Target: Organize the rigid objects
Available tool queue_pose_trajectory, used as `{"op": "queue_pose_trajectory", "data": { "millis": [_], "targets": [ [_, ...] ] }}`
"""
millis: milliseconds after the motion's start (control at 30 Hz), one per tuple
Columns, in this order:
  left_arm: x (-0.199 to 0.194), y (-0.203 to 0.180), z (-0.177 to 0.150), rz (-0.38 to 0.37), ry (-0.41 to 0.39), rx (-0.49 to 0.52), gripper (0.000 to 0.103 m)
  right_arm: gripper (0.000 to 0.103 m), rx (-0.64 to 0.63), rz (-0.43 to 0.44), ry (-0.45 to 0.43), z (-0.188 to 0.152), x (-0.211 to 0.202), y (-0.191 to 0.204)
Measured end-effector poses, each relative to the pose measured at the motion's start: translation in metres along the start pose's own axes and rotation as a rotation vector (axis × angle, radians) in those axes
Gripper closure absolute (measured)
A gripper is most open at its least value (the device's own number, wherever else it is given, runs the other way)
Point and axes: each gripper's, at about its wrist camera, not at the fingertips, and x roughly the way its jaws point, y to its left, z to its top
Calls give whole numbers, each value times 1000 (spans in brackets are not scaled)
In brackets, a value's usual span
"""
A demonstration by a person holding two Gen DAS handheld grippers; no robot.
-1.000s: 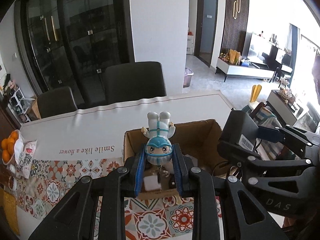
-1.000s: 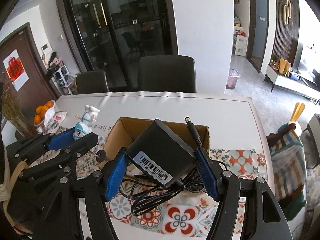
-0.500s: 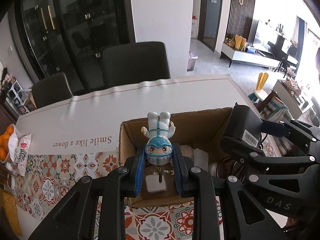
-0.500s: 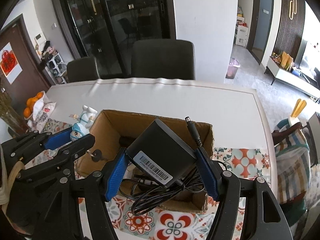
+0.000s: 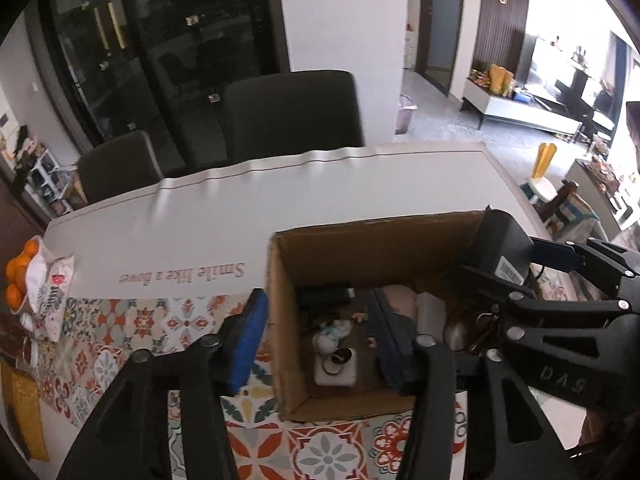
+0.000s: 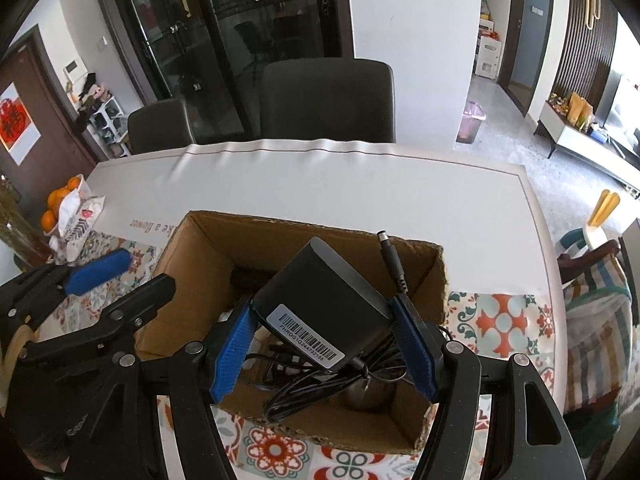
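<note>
An open cardboard box (image 5: pixel 280 320) stands on the table; it also shows in the right wrist view (image 6: pixel 192 264). My left gripper (image 5: pixel 324 336) is open and empty above the box's left part. The small astronaut figurine (image 5: pixel 332 334) lies inside the box, beside a white block (image 5: pixel 336 370) and other small items. My right gripper (image 6: pixel 324 344) is shut on a black power adapter (image 6: pixel 324 304) with a barcode label, held over the box's right side, its cable (image 6: pixel 320 384) dangling into the box. The adapter also shows in the left wrist view (image 5: pixel 500 248).
The table (image 5: pixel 240 208) has a white cloth and a patterned tile mat (image 5: pixel 160 320). A bag with oranges (image 5: pixel 24 276) sits at the left edge. Two dark chairs (image 5: pixel 292 112) stand behind the table.
My left gripper opened and let the astronaut figurine drop into the box. My right gripper moved further over the box with the adapter still held.
</note>
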Motion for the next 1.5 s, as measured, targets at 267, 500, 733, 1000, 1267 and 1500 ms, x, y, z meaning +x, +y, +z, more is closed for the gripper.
{"op": "queue_pose_trajectory", "data": {
  "millis": [267, 500, 733, 1000, 1267, 1500],
  "targets": [
    [-6, 22, -10, 48, 1, -52, 31, 22, -12, -49, 4, 2, 5, 8],
    [-36, 23, -33, 78, -44, -63, 11, 21, 0, -92, 2, -19, -20, 7],
    [-75, 13, -58, 57, -88, -57, 9, 19, 24, -122, -44, -54, -70, 4],
    [-121, 0, -84, 19, -147, -60, 0, 11, 36, -144, -149, -97, -136, 3],
    [-161, -4, -107, 33, -185, -65, 0, 5, 52, -124, -209, -130, -178, 8],
    [-191, -7, -126, 72, -228, -62, 0, 5, 32, -119, -189, -152, -195, 15]
  ]
}}
